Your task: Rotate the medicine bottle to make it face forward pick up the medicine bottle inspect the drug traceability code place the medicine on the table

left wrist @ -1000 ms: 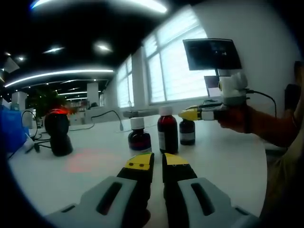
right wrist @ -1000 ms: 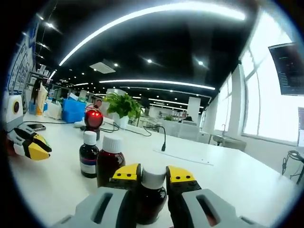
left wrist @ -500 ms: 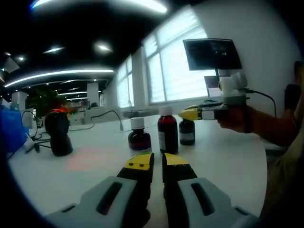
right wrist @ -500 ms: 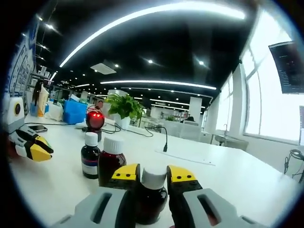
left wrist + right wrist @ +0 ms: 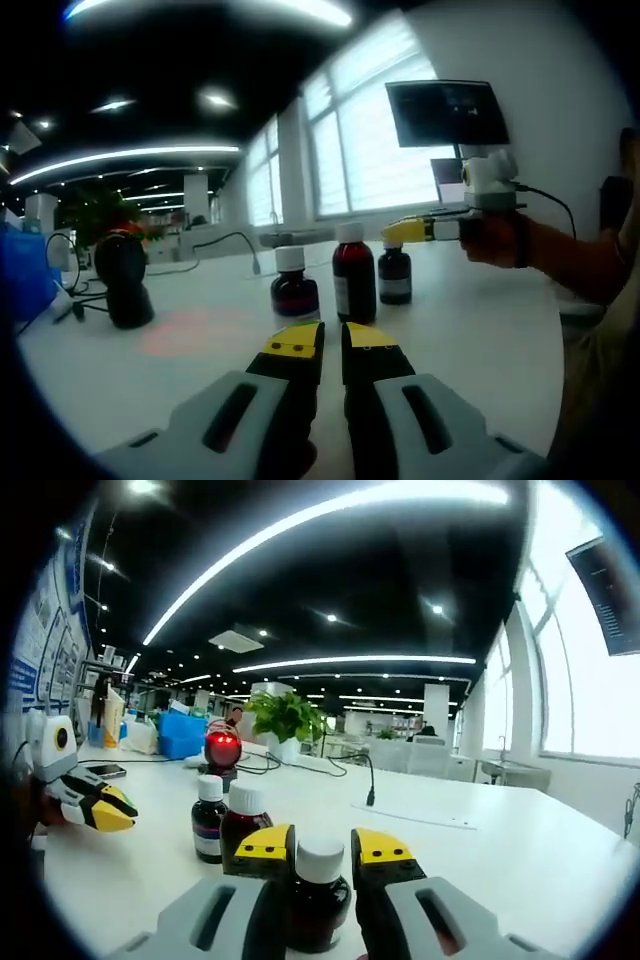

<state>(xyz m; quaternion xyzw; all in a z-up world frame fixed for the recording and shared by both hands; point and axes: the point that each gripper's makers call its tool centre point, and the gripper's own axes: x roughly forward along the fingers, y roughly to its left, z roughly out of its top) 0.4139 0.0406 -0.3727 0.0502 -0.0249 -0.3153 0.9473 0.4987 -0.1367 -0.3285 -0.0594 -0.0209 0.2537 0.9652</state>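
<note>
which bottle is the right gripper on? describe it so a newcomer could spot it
On the white table, three dark white-capped bottles stand in a cluster, seen in the left gripper view. The gripped bottle is at the end nearest the person's hand, with the right gripper at its cap. It is the shortest and darkest, beside the tall red bottle.

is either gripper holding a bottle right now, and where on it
The right gripper clamps the small dark bottle just below its white cap; the left gripper holds nothing.

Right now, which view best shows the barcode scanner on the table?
The left gripper view: the barcode scanner stands large and unobstructed, dark head over its base. The right gripper view shows it small and far off behind the bottles, with its red light lit.
</note>
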